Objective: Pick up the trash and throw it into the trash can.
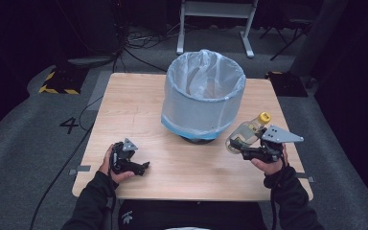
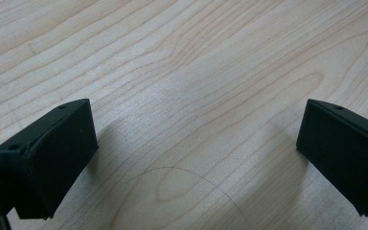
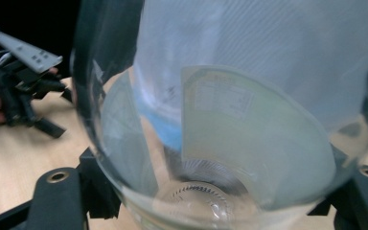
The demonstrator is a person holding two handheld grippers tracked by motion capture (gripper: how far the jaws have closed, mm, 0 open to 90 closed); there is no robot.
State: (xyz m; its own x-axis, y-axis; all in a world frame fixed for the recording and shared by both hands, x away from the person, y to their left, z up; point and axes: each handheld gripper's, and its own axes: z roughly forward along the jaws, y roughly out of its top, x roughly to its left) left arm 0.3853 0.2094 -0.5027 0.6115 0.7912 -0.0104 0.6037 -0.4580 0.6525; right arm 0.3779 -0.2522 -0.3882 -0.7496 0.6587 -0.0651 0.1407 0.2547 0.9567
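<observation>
At a wooden table, a person's right gripper clamps a clear plastic bottle with a yellow cap, held just beside a lined waste bin standing at the table's middle. The gripper's grey plate covers part of the bottle's lower half in the high view, and the bottle's base is hard to separate from the black frame beneath it. Its long axis runs at a slant, cap pointing up and away from the person, towards the table's far right, base nearest the bin's foot. In the right gripper view the transparent bottle sits so close that its edges are cut off; a pale label on it carries small print, too blurred to read. The left gripper rests low over the near left of the table, its jaws spread wide over bare wood, holding nothing. A "4" is marked on the grey floor.
</observation>
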